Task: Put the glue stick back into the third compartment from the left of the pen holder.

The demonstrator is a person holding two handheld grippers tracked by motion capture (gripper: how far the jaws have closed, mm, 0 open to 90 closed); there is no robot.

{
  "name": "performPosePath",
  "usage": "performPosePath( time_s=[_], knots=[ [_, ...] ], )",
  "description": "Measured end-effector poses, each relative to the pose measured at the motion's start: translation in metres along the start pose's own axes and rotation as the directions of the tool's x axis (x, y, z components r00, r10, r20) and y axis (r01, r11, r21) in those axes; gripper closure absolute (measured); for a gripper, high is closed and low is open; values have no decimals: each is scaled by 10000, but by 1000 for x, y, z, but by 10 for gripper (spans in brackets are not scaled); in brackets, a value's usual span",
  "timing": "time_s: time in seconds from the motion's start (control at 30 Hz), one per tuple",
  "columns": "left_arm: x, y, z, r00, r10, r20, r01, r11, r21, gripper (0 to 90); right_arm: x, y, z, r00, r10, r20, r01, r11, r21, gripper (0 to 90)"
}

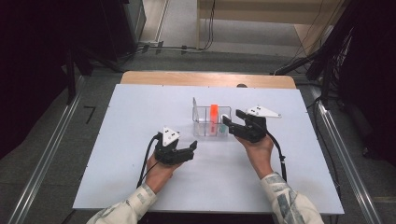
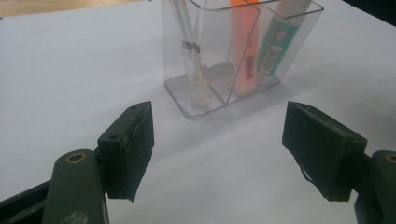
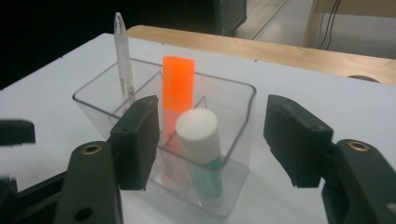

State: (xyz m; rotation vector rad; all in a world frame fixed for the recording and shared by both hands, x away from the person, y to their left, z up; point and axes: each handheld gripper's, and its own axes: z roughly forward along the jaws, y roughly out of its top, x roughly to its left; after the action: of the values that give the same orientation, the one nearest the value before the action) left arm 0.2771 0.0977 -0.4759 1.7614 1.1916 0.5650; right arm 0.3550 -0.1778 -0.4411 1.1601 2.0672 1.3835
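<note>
A clear plastic organiser (image 1: 201,113) stands mid-table with several compartments. In it are an orange highlighter (image 1: 214,112), a glue stick (image 1: 223,129) with a white cap and green label, and a clear pen (image 1: 194,105). My right gripper (image 1: 231,122) is at the organiser's right side. In the right gripper view its jaws (image 3: 217,140) stand wide on either side of the glue stick (image 3: 197,133) and do not touch it. The highlighter (image 3: 177,84) and pen (image 3: 122,65) rise behind. My left gripper (image 1: 189,151) rests open on the table in front of the organiser (image 2: 187,100), nothing between its pads (image 2: 233,149).
The white table top (image 1: 140,140) has a wooden strip (image 1: 205,78) along its far edge. Dark equipment and cables lie on the floor beyond. A cable trails from each gripper toward the person's sleeves.
</note>
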Motion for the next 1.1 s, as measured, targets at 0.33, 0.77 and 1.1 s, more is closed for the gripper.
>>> performPosePath(
  time_s=[0.33, 0.77, 1.1],
  knots=[
    [18, 0, -9, 9977, -321, -593, 316, 9995, -93, 180, -21, -18, -26, 9987, -89, 501, 64, 9987, 499, 247],
    [46, -3, -25, 9889, -691, -1315, 654, 9973, -322, 155, -37, -29, -46, 9964, 44, 851, -108, 9971, 754, 230],
    [65, -8, -38, 9788, -865, -1855, 803, 9959, -412, 155, -47, -38, -56, 9924, -53, 1227, -76, 9945, 1045, 216]
  ],
)
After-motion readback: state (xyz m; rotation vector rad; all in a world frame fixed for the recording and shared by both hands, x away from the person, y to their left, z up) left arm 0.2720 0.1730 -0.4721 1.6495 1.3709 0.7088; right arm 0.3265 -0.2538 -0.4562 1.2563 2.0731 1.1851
